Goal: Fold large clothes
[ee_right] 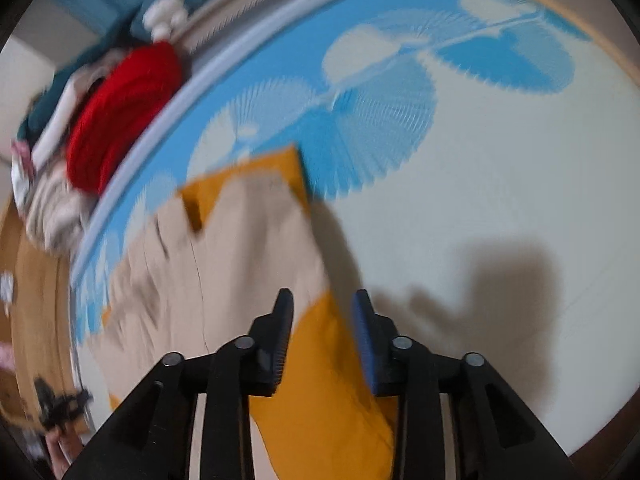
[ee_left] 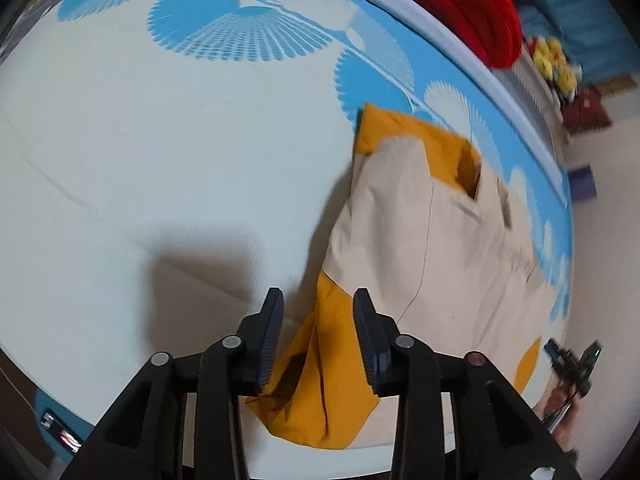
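In the left wrist view, the left gripper (ee_left: 318,336) is held with its 2 fingers (ee_left: 269,340) spread, nothing pinched, above a mustard sleeve of the beige and mustard garment (ee_left: 432,248), which is laid on the white and blue patterned bed (ee_left: 160,140). A red blanket (ee_left: 472,4) is seen beyond the bed's edge. In the right wrist view, blurred, the right gripper (ee_right: 322,338) is likewise spread over the garment's (ee_right: 240,252) mustard part.

Red blanket (ee_left: 460,4), yellow plush toy (ee_left: 554,62)
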A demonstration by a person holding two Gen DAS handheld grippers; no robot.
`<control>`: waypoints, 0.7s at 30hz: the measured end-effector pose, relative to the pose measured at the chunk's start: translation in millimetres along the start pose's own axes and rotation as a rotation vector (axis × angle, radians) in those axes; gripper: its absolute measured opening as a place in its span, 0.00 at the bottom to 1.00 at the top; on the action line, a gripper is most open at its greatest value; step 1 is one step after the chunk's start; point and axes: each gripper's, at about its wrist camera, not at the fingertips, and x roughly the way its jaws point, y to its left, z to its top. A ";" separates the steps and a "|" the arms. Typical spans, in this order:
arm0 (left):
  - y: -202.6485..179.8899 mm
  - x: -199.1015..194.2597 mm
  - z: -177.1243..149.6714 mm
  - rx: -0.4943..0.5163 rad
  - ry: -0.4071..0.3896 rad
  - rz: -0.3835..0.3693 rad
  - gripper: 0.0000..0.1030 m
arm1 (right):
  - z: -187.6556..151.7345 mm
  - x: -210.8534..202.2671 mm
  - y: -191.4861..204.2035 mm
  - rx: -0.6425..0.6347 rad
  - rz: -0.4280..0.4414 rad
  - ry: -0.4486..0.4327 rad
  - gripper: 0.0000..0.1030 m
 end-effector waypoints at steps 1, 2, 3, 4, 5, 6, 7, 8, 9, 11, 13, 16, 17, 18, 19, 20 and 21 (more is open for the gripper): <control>-3.0 2.4 -0.4 0.015 0.004 0.009 0.37 | -1.8 3.6 2.4 -0.024 -0.015 0.013 0.35; -4.7 4.7 -0.4 0.020 0.007 0.015 0.37 | -3.6 8.2 3.6 -0.049 -0.035 0.030 0.36; -5.9 6.7 -1.2 0.022 0.009 0.018 0.39 | -4.5 12.9 4.4 -0.063 -0.052 0.045 0.36; -7.6 9.9 0.0 0.020 0.011 0.020 0.40 | -5.2 16.2 3.3 -0.064 -0.056 0.055 0.37; -9.5 13.1 1.6 0.019 0.011 0.019 0.40 | -6.3 19.8 1.5 -0.058 -0.055 0.065 0.38; -11.6 15.2 3.0 0.019 0.009 0.017 0.42 | -6.4 24.6 -0.6 -0.048 -0.051 0.080 0.39; -13.9 17.7 4.3 0.020 0.006 0.017 0.44 | -6.5 28.2 -2.2 -0.044 -0.049 0.089 0.40; -15.9 20.3 6.0 0.019 0.000 0.020 0.44 | -6.7 33.4 -2.9 -0.041 -0.050 0.103 0.40; -17.0 23.2 7.6 0.018 -0.005 0.020 0.46 | -6.4 37.0 -3.4 -0.043 -0.050 0.114 0.41; -19.1 29.4 12.4 0.013 -0.019 0.019 0.49 | -6.6 41.6 -0.7 -0.056 -0.050 0.129 0.41; -19.7 38.7 17.5 0.008 -0.018 0.023 0.49 | -7.7 46.3 3.9 -0.079 -0.056 0.140 0.42; -19.0 52.1 23.3 0.004 0.000 0.032 0.49 | -9.4 51.3 13.1 -0.118 -0.073 0.151 0.42; -19.4 56.2 25.4 0.008 0.007 0.030 0.49 | -9.7 52.4 16.5 -0.134 -0.081 0.151 0.42; -20.3 58.9 26.8 0.015 0.009 0.024 0.49 | -10.8 52.9 20.3 -0.157 -0.089 0.151 0.41; -21.6 61.3 27.3 0.027 0.012 0.018 0.48 | -11.3 52.6 22.7 -0.173 -0.093 0.146 0.38; -23.0 63.6 27.7 0.039 0.019 0.013 0.47 | -11.6 52.1 25.7 -0.192 -0.096 0.143 0.27; -24.8 65.8 28.0 0.056 0.029 0.012 0.44 | -12.4 50.9 28.9 -0.213 -0.098 0.138 0.15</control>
